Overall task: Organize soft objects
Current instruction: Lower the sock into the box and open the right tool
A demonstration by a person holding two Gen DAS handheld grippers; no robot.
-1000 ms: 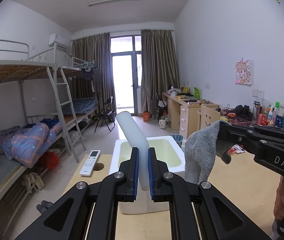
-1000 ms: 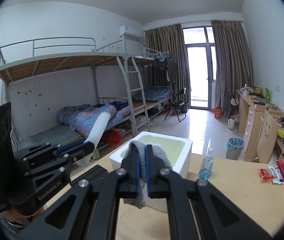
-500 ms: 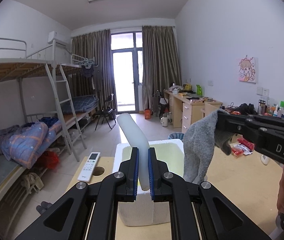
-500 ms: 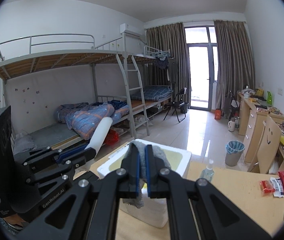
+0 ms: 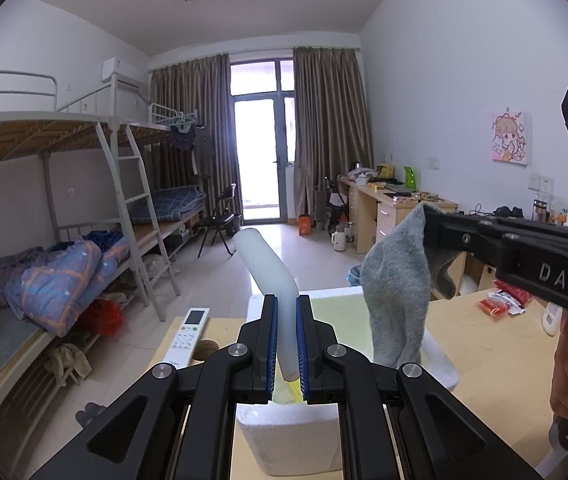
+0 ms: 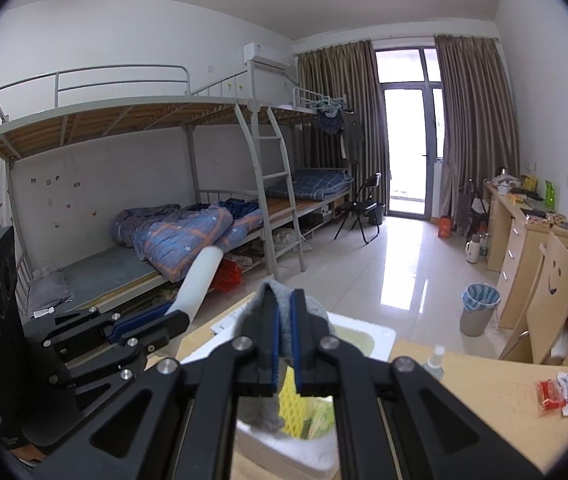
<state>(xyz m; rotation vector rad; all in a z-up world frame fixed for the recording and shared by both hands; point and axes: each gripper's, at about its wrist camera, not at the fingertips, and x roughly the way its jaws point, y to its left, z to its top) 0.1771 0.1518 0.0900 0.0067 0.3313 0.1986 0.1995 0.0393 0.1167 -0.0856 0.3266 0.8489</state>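
Observation:
My left gripper (image 5: 284, 312) is shut on a white foam tube (image 5: 268, 268) that sticks up and away over a white foam box (image 5: 287, 440). My right gripper (image 6: 284, 312) is shut on a grey sock (image 5: 397, 280), which hangs over the box's right side. The sock also shows in the right wrist view (image 6: 317, 312). In that view the box (image 6: 379, 330) lies under both grippers, with a yellow foam net (image 6: 289, 404) inside. The left gripper (image 6: 180, 322) with its tube (image 6: 202, 280) shows at the left of that view.
The box stands on a wooden table (image 5: 495, 360). A white remote (image 5: 188, 336) lies at the table's left edge. Snack packets (image 6: 563, 388) and a small spray bottle (image 6: 433, 360) lie to the right. Bunk beds (image 6: 164, 240) stand left, desks (image 6: 523, 232) right.
Both grippers have moved forward over the foam box, which now sits lower and closer in both views. The tube and sock stay gripped.

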